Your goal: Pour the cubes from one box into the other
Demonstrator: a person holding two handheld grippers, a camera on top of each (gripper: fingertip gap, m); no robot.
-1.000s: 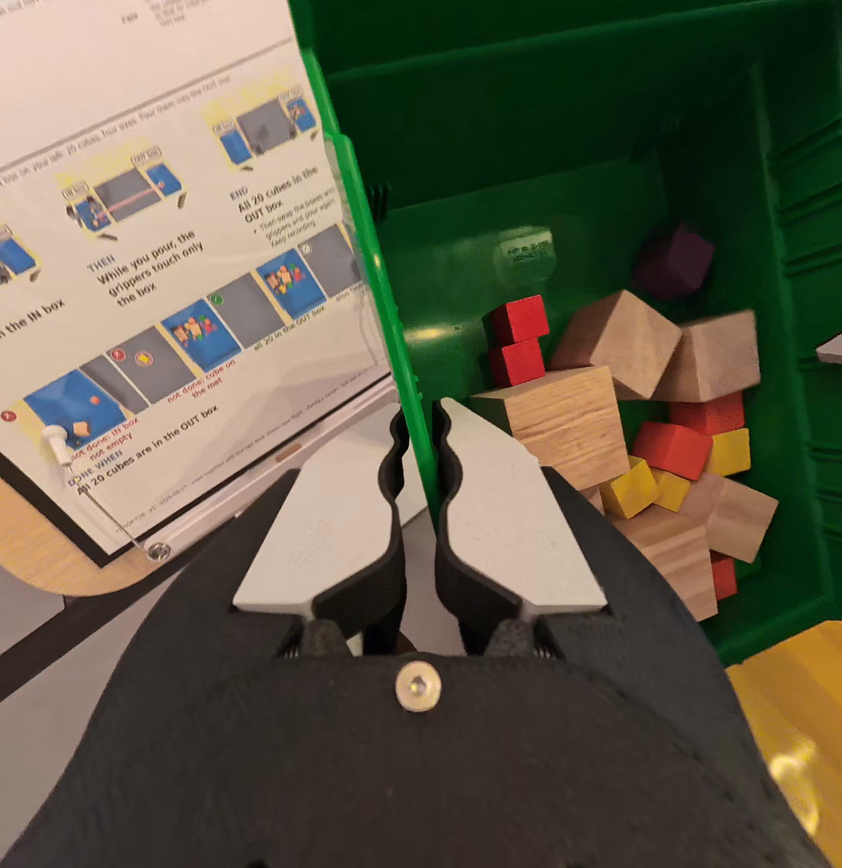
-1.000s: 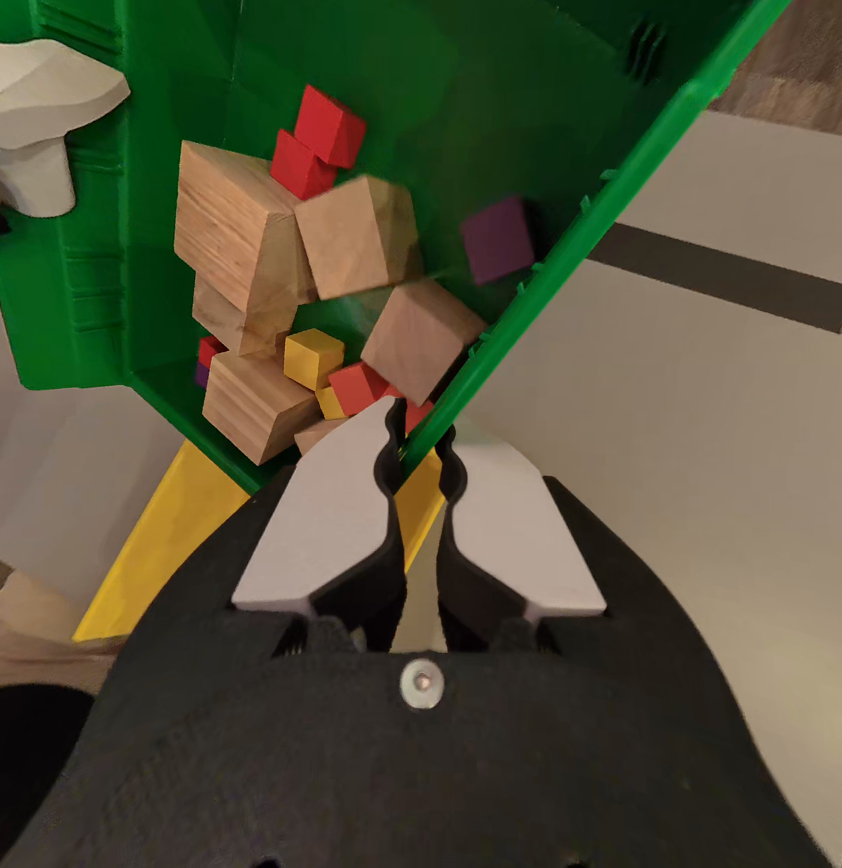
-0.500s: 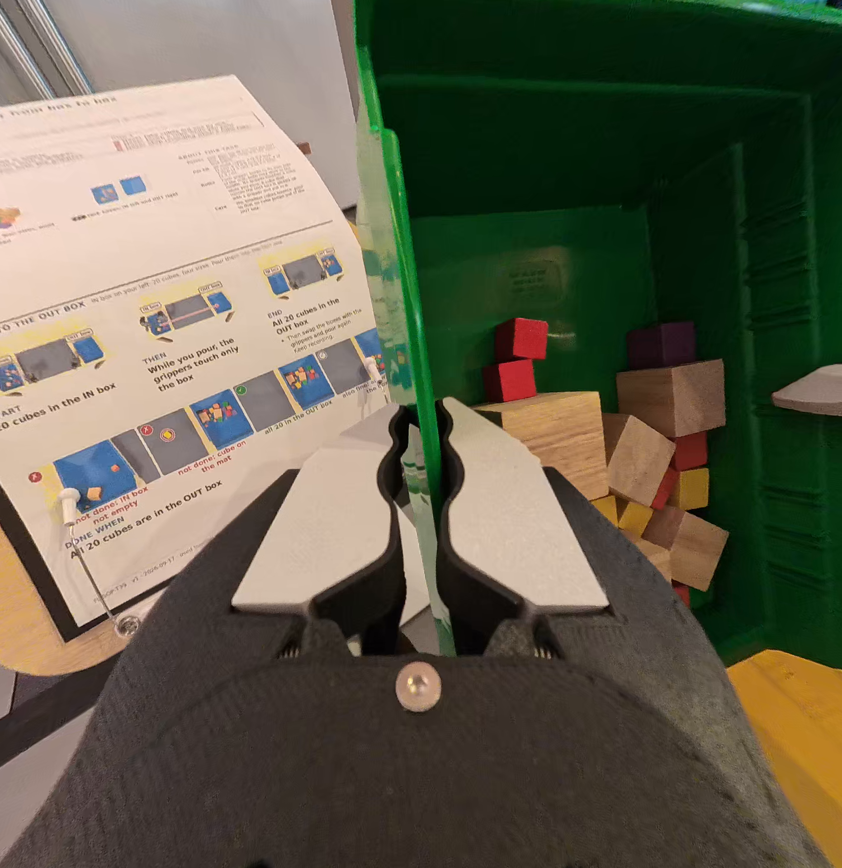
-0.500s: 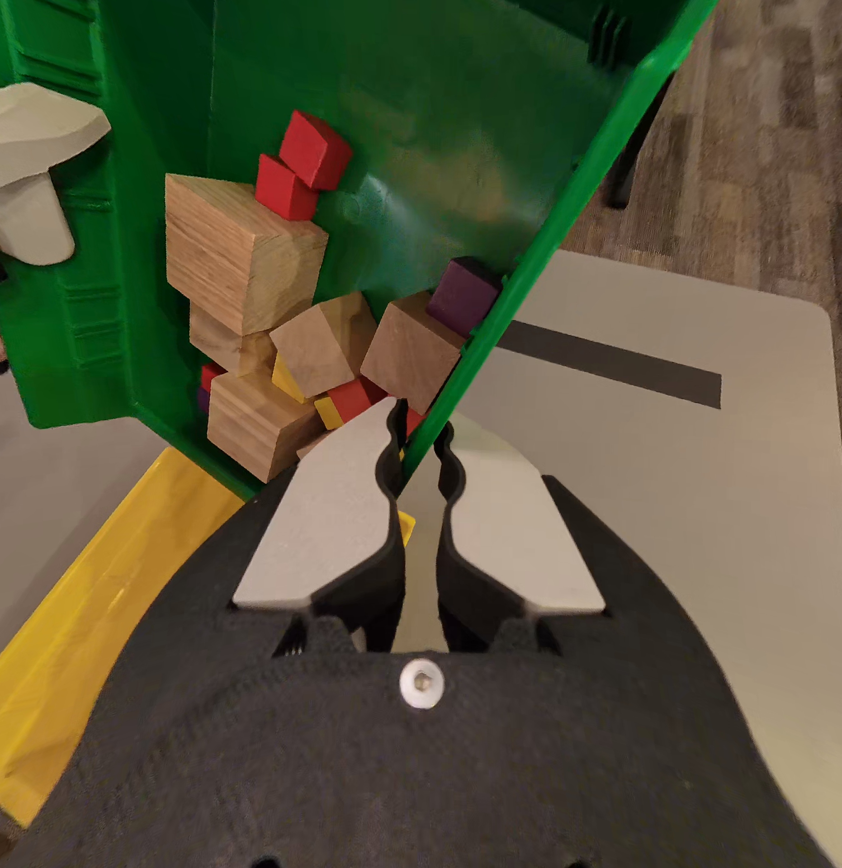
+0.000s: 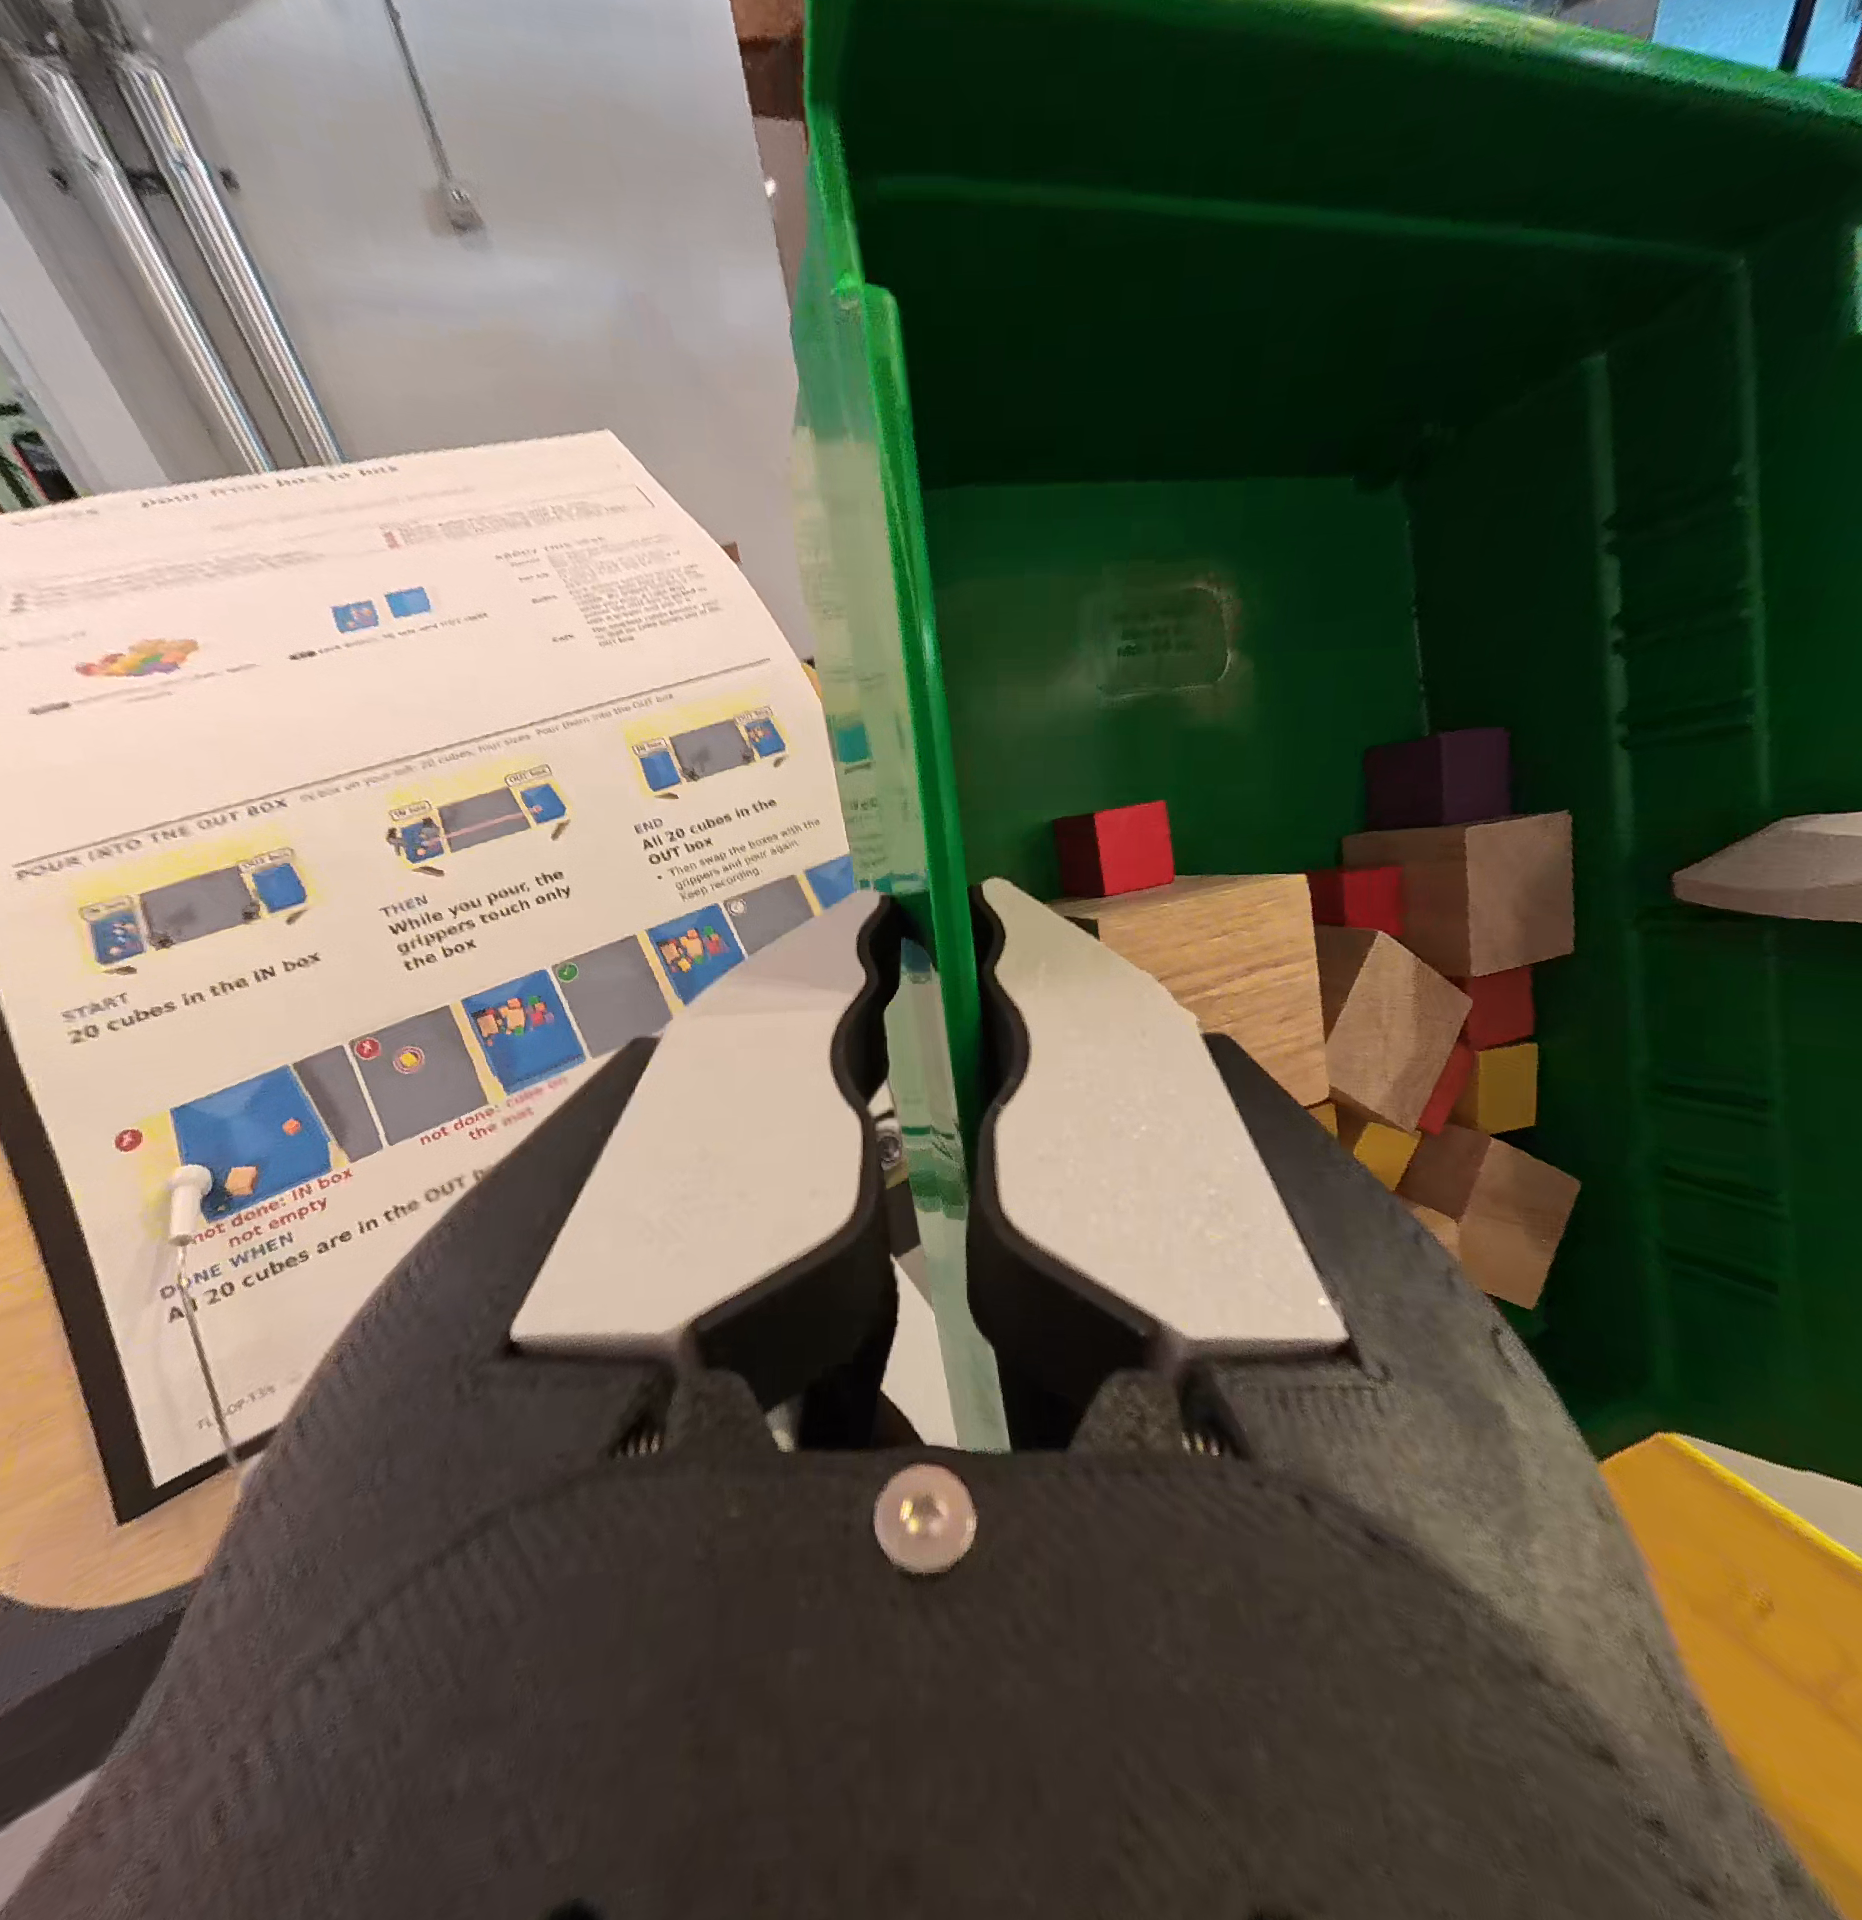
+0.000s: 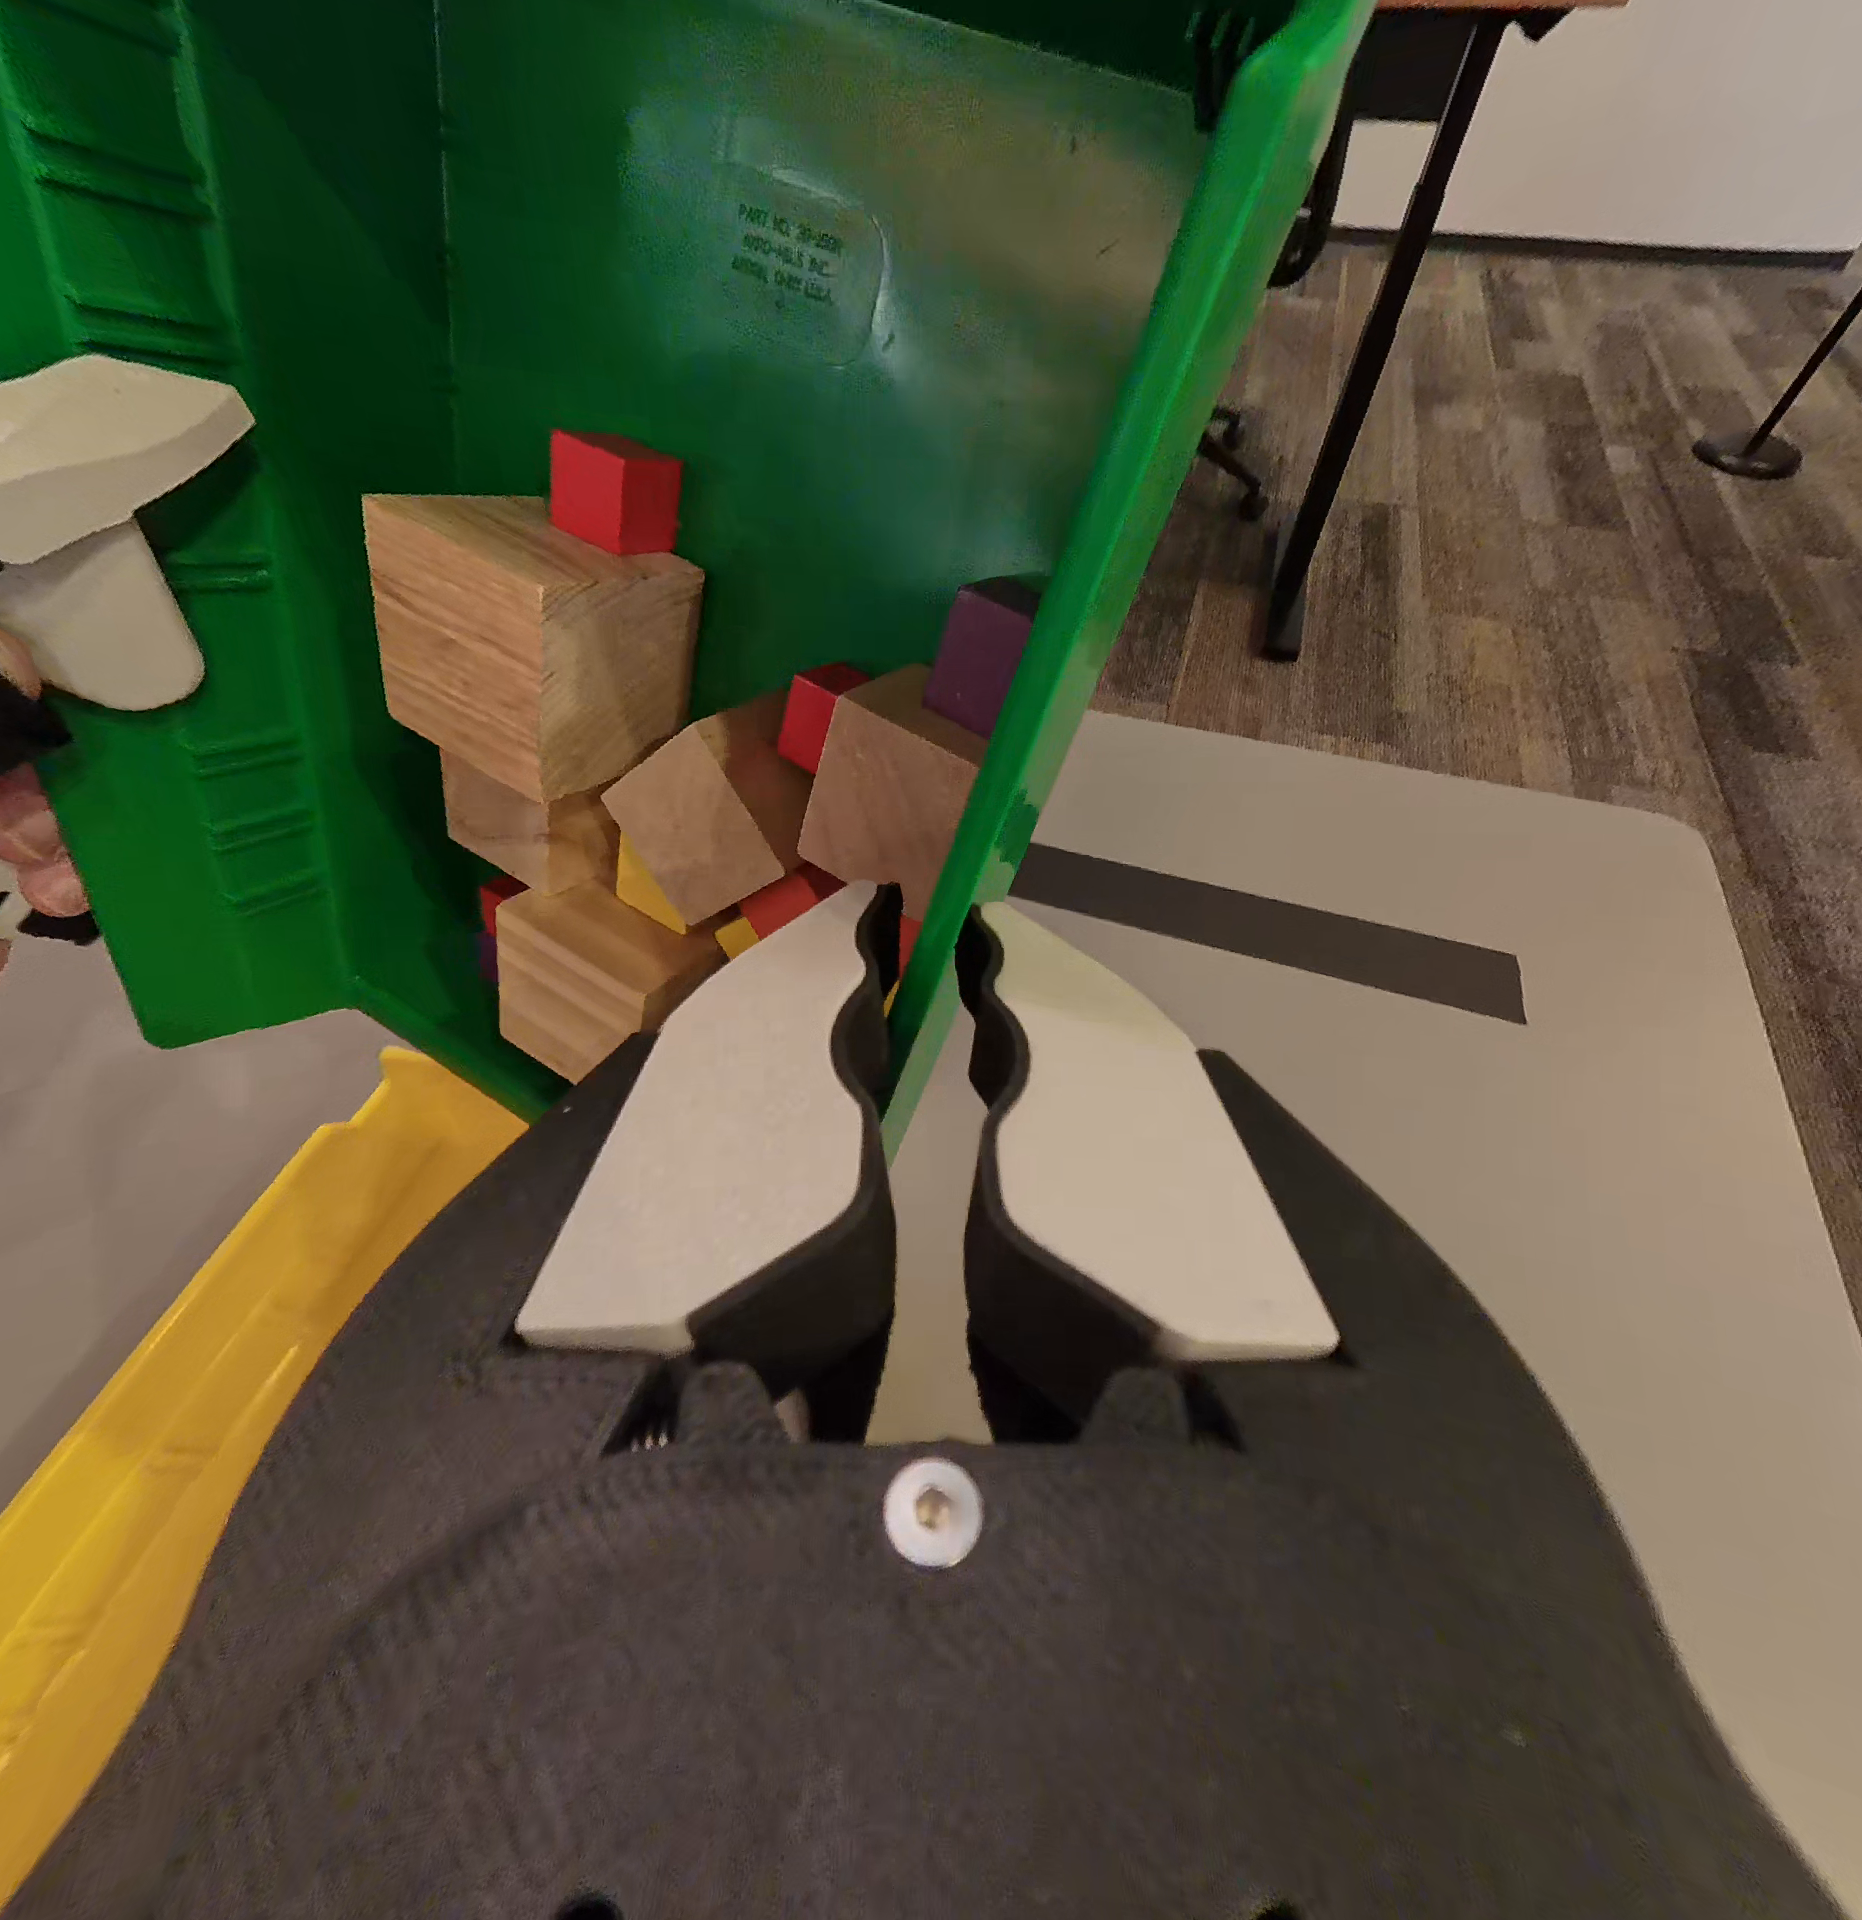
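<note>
A green box [image 5: 1166,343] is held tipped up steeply, its open side toward me. My left gripper [image 5: 932,914] is shut on its left wall. My right gripper [image 6: 922,914] is shut on its right wall [image 6: 1114,520]. Several wooden, red, yellow and purple cubes [image 5: 1405,997] are piled against the box's lower wall, also seen in the right wrist view [image 6: 594,727]. A yellow box [image 6: 179,1299] lies just below the green box's lower edge; its corner shows in the left wrist view [image 5: 1758,1621]. The left gripper's fingers [image 6: 85,520] show at the left of the right wrist view.
A printed instruction sheet [image 5: 335,883] stands on a wooden board to the left. The grey table mat [image 6: 1478,1247] with a dark stripe [image 6: 1270,935] lies under the boxes. Beyond the table edge are wood-look floor and black table legs [image 6: 1363,343].
The green box has tipped up more steeply. The cubes have slid and settled into a pile against its lower wall. Both grippers stayed shut on its walls.
</note>
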